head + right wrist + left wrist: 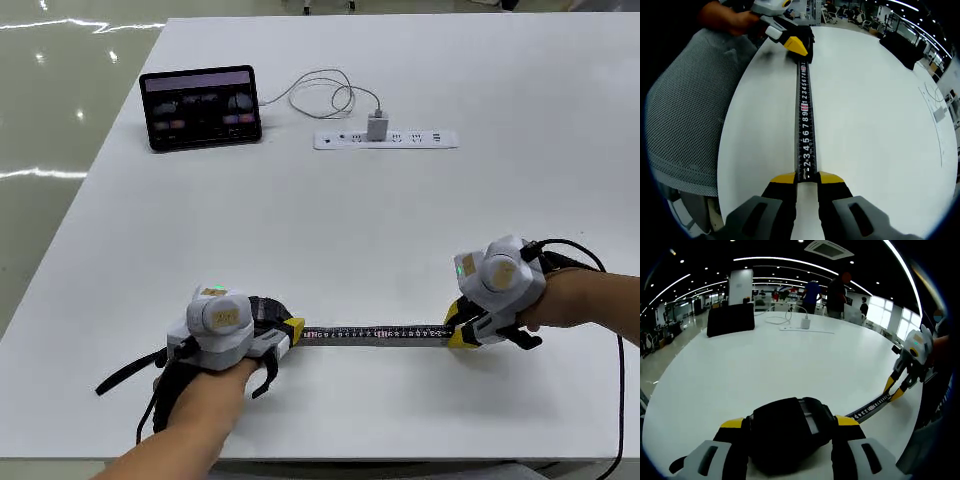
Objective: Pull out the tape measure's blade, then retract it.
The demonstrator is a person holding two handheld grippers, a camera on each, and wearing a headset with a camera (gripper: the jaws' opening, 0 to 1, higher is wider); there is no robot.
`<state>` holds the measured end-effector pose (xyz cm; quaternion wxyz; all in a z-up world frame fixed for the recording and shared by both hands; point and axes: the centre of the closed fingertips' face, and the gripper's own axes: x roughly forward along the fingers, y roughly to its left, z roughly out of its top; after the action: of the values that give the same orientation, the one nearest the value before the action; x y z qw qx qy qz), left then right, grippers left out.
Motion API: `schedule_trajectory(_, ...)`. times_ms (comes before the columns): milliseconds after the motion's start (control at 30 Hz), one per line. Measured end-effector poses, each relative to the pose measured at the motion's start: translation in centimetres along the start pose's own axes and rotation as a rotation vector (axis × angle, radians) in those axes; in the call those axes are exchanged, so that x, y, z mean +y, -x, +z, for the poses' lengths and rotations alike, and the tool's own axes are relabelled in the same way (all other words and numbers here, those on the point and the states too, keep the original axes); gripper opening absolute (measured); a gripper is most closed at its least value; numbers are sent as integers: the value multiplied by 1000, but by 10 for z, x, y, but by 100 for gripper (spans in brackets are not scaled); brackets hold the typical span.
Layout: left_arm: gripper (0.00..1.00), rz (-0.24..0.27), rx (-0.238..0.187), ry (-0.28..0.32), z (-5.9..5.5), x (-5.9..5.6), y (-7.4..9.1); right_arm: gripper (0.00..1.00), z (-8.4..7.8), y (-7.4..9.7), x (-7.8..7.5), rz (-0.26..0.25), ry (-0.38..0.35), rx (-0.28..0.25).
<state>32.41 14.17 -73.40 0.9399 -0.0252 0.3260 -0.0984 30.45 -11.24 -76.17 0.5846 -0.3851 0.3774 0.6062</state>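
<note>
Case [787, 432] between left fingers [734, 442] | blade tip [806, 171] between right fingers [781, 192]

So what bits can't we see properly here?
- The hook at the end of the dark numbered metal blade: right gripper view, hidden between the jaws of the right hand-held gripper.
- The sides of the black plastic tape measure case: left gripper view, covered by the jaws of the left hand-held gripper.
- The dark rectangular tablet's screen: head view, too small to read.

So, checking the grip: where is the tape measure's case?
The case sits lower left in the head view, near the table's front edge, clamped in the left gripper.
</note>
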Motion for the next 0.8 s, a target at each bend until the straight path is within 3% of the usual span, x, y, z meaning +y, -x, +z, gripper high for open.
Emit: schedule_trajectory(800, 64, -10, 4, 10, -1, 0, 0, 11, 14, -6, -1, 1, -9, -15)
